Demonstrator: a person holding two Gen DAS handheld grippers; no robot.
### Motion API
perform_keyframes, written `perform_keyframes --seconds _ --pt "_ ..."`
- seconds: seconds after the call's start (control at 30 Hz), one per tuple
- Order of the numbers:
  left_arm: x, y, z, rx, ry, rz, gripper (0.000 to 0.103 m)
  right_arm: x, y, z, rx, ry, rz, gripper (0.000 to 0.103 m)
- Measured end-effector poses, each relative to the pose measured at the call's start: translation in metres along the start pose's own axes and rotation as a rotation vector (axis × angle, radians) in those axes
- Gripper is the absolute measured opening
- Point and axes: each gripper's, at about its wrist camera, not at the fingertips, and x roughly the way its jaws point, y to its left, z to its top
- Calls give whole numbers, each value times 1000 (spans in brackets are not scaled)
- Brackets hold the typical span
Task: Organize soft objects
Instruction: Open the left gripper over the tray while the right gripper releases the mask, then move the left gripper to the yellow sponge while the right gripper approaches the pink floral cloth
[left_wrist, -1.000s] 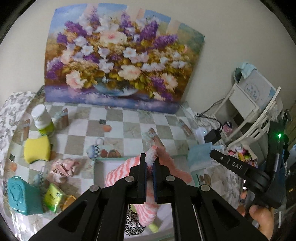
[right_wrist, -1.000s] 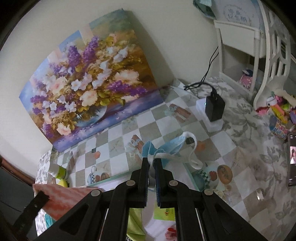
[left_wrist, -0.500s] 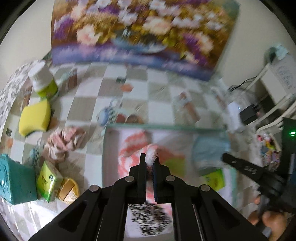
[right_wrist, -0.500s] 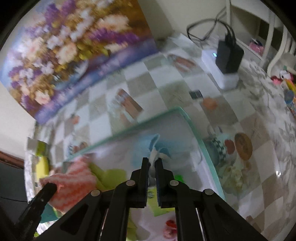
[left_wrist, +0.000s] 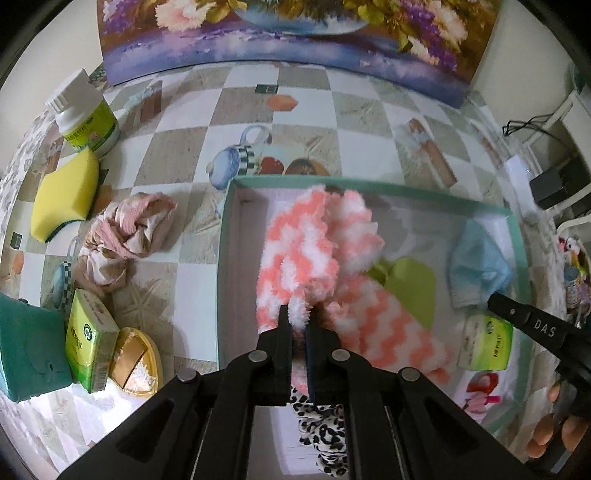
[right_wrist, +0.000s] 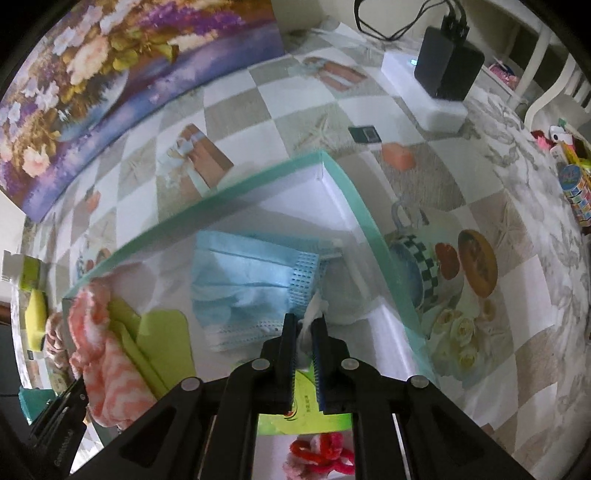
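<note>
— What's hidden from you?
— My left gripper (left_wrist: 298, 325) covers the leopard cloth (left_wrist: 325, 435) at bottom centre; the green packet's (left_wrist: 487, 345) print is unreadable. "DAS" shows on the right gripper's arm.
— Grips?
— Left clenched on the pink sock (left_wrist: 317, 258), right gripper (right_wrist: 303, 325) clenched on the blue mask (right_wrist: 255, 284). Both now lie inside the box (left_wrist: 225, 236), lowered since a second ago.

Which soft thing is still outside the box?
The crumpled pink satin cloth. It lies on the table left of the box, while the fuzzy pink-and-white sock and blue mask are inside.
</note>
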Motion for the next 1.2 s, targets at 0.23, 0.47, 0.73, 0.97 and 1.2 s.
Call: perform_keyframes --seconds 0.23,0.47,0.73,0.97,1.2 --pt "0 -1 0 2 17 25 36 2 3 0 -16 26 -41 33" --pt "-20 2 6 -11 -12 8 66 -22 8 4 -19 -23 -45 52" --pt "-63 6 15 -30 -120 -36 88 -77 16 7 -33 -148 -38 65" --pt "-87 37 28 -96 -197 14 92 -116 25 7 -36 -241 -30 72" --pt "-96 90 31 -199 -221 106 92 -115 37 6 -56 -234 -42 75"
